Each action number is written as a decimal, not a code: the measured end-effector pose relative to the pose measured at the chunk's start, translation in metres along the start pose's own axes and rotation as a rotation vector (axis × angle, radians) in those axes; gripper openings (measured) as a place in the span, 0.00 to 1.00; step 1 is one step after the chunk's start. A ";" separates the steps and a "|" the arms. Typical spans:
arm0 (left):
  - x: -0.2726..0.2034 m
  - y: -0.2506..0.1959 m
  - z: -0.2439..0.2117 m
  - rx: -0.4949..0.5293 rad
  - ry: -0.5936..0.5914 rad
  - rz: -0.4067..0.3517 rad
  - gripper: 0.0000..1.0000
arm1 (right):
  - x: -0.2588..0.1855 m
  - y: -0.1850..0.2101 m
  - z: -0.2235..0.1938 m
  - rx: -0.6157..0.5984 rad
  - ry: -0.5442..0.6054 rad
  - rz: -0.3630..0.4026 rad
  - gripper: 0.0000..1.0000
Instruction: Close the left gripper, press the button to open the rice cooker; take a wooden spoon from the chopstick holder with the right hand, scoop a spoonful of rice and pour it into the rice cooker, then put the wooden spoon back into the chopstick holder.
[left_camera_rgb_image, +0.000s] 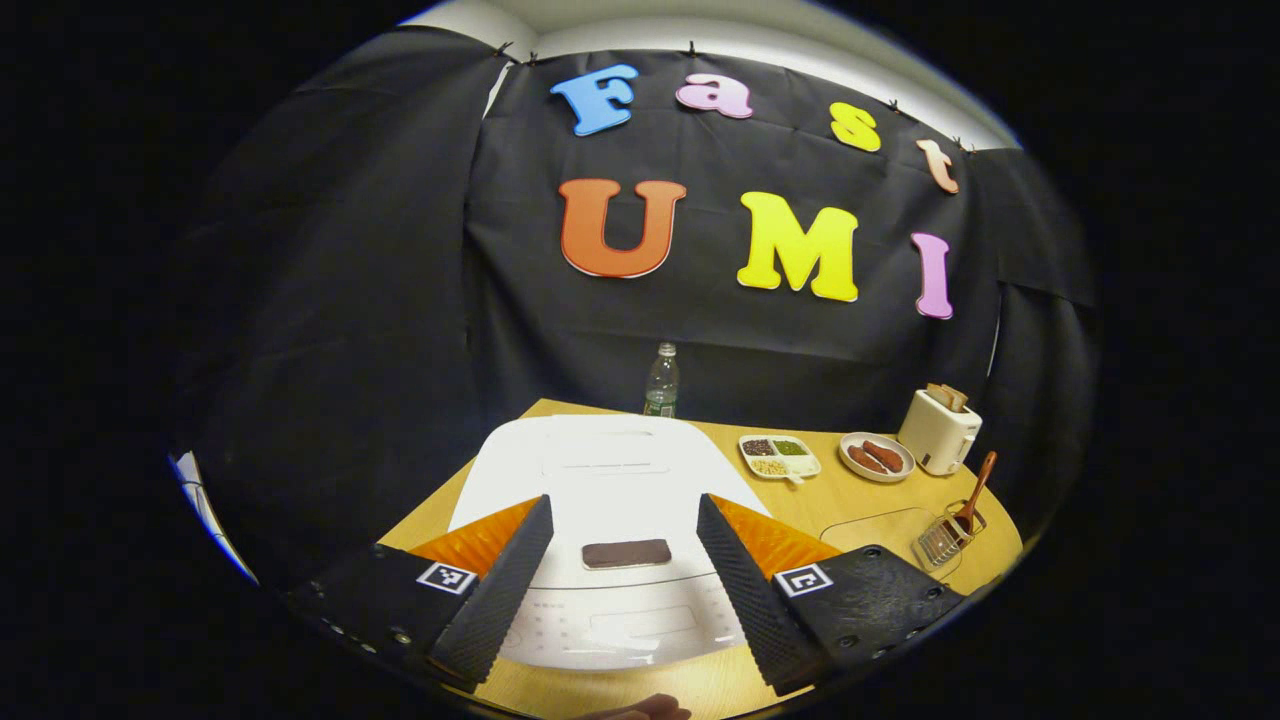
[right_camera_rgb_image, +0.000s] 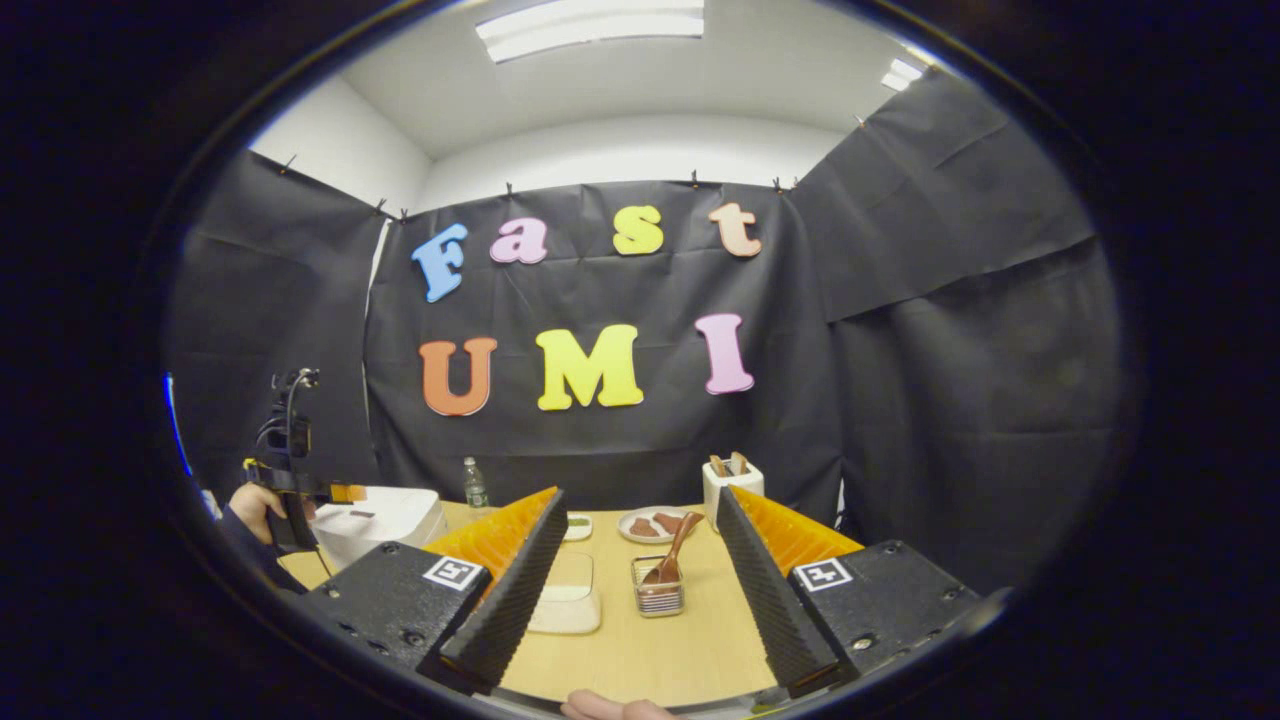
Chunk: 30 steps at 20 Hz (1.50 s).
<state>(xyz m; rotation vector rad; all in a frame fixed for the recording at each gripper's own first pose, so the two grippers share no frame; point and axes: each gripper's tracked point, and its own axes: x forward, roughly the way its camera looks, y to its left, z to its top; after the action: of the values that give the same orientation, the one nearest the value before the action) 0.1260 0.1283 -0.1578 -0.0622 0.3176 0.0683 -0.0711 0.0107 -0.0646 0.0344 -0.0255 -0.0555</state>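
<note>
Two claws seen, both spread wide, nothing held or touched. Left claw (left_camera_rgb_image: 622, 575) hovers over white rice cooker (left_camera_rgb_image: 610, 480), lid down; dark button (left_camera_rgb_image: 626, 553) framed between fingers. Judged step: fingers to be closed first, then tips pressed squarely down on button. Right claw (right_camera_rgb_image: 634, 585) waits above surface (right_camera_rgb_image: 640, 650), aimed at wooden spoon (right_camera_rgb_image: 672, 560) upright in chopstick holder (right_camera_rgb_image: 658, 597).

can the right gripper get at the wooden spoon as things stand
Probably yes: the right gripper is open, and the wooden spoon stands in its holder straight ahead, with bare table between.
</note>
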 end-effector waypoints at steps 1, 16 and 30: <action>-0.009 -0.005 0.004 0.015 -0.014 -0.007 0.93 | -0.001 -0.003 -0.001 0.005 0.002 -0.005 0.98; -0.143 -0.101 0.044 0.090 -0.289 -0.081 0.93 | -0.001 -0.015 -0.003 -0.020 0.026 -0.046 0.98; -0.209 -0.104 0.031 0.103 -0.362 -0.053 0.95 | 0.003 -0.011 -0.013 -0.051 0.065 -0.052 0.98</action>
<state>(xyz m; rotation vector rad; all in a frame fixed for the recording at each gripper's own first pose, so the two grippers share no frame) -0.0544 0.0146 -0.0570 0.0438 -0.0421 0.0093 -0.0687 -0.0001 -0.0776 -0.0145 0.0421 -0.1073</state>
